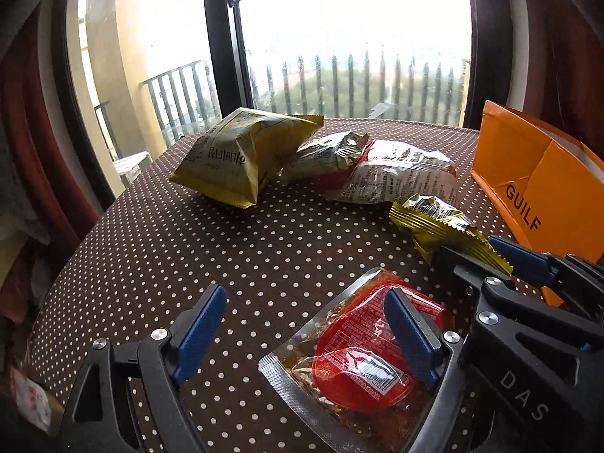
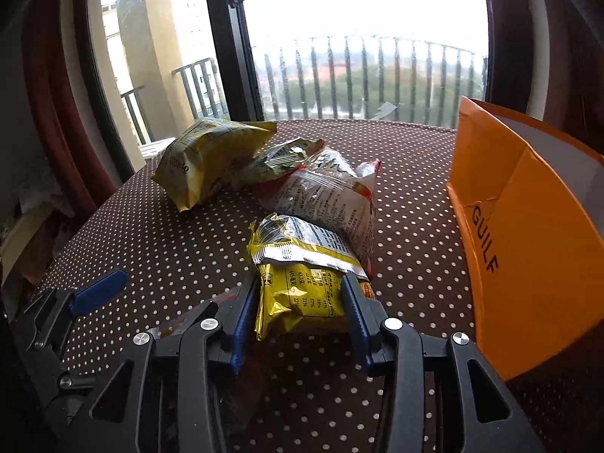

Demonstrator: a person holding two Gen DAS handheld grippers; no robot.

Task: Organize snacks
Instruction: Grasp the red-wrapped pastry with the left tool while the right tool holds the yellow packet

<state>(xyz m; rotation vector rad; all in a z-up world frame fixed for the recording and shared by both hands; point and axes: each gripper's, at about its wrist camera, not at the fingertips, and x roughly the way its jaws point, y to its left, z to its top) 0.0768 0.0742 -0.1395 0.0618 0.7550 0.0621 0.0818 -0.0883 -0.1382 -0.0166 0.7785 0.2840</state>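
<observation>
Snacks lie scattered on a brown polka-dot surface by a window. Right tool slants downward toward the surface with its blue pads pressed on either side of a gold snack packet, which it grips at the near end; the packet's long axis runs away from the camera, and its crinkled far end leans on a silver-and-red bag. Seen from the left wrist, this same packet sticks out leftward from the right tool. Left tool also tilts downward, its jaws spread wide and gripping nothing; its right pad stands over a clear pouch with a red disc lying flat on the surface, long axis running diagonally from near right to far. Farther out, a large yellow bag rests puffed up with its sealed end toward the window, touching a smaller silvery-green packet. An orange paper bag marked GUILF stands open at the right edge of the surface.
</observation>
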